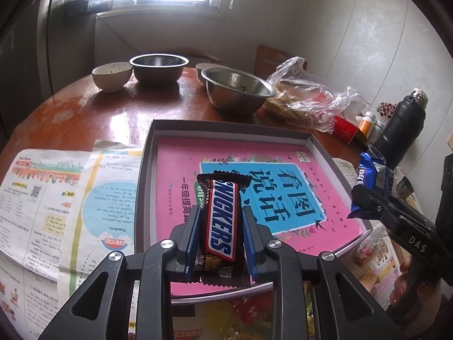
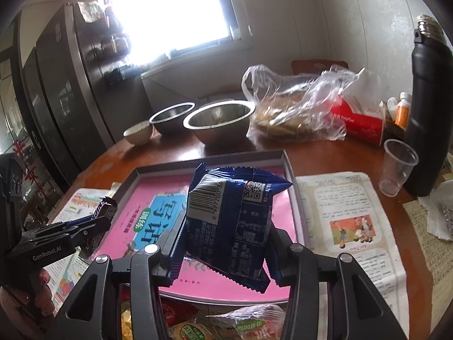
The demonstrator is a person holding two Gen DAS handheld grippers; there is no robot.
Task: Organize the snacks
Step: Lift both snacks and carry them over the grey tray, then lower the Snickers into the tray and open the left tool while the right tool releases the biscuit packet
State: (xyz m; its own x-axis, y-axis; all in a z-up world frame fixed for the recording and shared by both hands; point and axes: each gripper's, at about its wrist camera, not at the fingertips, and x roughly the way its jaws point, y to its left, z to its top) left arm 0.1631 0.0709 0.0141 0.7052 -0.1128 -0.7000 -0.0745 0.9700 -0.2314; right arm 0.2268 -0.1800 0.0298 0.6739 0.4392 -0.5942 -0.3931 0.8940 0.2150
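Two snacks carried over the tray

Our left gripper [image 1: 220, 232] pinched a Snickers bar [image 1: 222, 221] and our right gripper [image 2: 226, 243] clamped a blue biscuit packet [image 2: 229, 221] above the pink-lined box lid [image 1: 147, 153] (still bare); we judged lowering each flat, well apart, before releasing best.

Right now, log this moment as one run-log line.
left gripper: shut on Snickers bar | right gripper: shut on blue snack packet | both above shallow box | box holds pink book only
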